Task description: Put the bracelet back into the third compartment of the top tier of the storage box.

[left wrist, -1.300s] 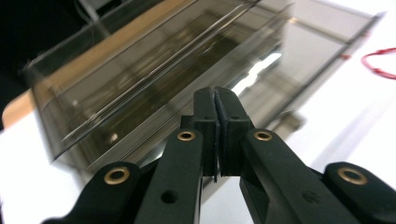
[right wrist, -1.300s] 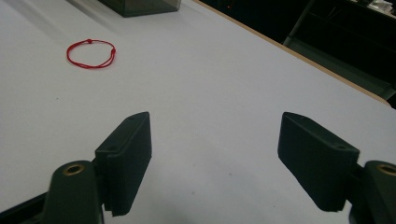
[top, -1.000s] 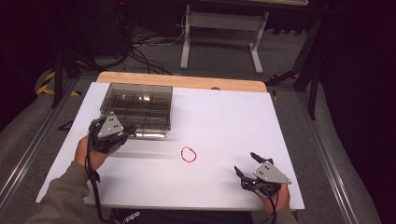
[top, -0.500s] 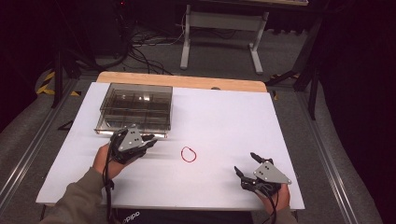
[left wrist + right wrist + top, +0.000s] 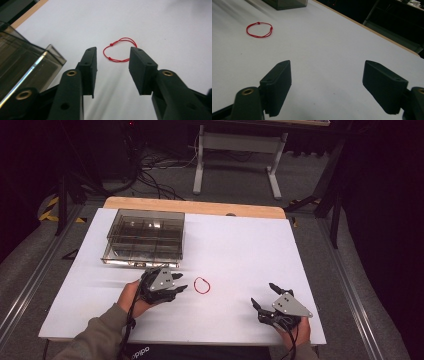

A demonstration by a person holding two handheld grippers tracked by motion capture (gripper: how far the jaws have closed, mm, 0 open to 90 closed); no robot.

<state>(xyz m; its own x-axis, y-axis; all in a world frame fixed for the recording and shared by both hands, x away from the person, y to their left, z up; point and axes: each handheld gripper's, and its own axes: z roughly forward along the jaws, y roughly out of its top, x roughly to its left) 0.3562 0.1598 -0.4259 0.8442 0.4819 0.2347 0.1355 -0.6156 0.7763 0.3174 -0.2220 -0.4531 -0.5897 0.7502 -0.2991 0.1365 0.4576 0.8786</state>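
Left gripper (image 5: 181,282) now shifted right, just beside red string loop (image 5: 202,285), jaws parted. Right gripper (image 5: 265,296) parked near table (image 5: 240,245) edge, jaws wide.

Table (image 5: 240,245): white top, wooden far edge.
Box (image 5: 145,239): smoky, compartmented (contents unclear), far left.
Cord loop (image 5: 202,285): red, mid-table.

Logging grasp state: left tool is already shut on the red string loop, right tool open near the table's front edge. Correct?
Not quite. The left tool is open, not shut on the red string loop: in the left gripper view the loop lies flat on the table just beyond the spread jaws, ungripped. The right tool is open near the front edge, as you said.
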